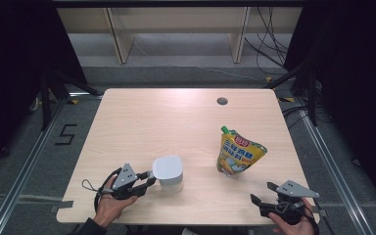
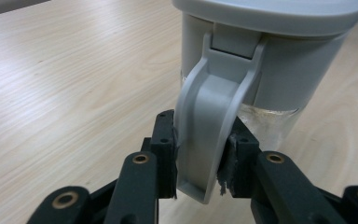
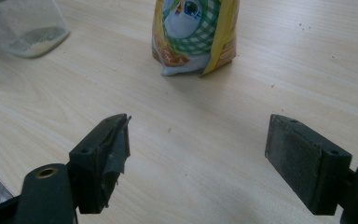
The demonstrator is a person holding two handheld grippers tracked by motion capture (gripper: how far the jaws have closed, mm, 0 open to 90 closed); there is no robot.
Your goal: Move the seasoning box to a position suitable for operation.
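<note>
- left gripper (image 2: 198, 154) is clamped on the jar's grey latch (image 2: 209, 135), jar (image 1: 168, 173) sits just to its right at the near edge
- right gripper (image 3: 198, 158) is wide open, holding nothing
- pouch (image 3: 196, 35) stands straight ahead of it, upright, so that's the closer hand

Black two-jaw grippers, brass pivot pins, grey triangular plates, trailing black cables, dark sleeve

jar lid (image 1: 168, 167) grey; pouch (image 1: 237, 152) yellow, green-white check; table (image 1: 166, 122) pale wood
</note>
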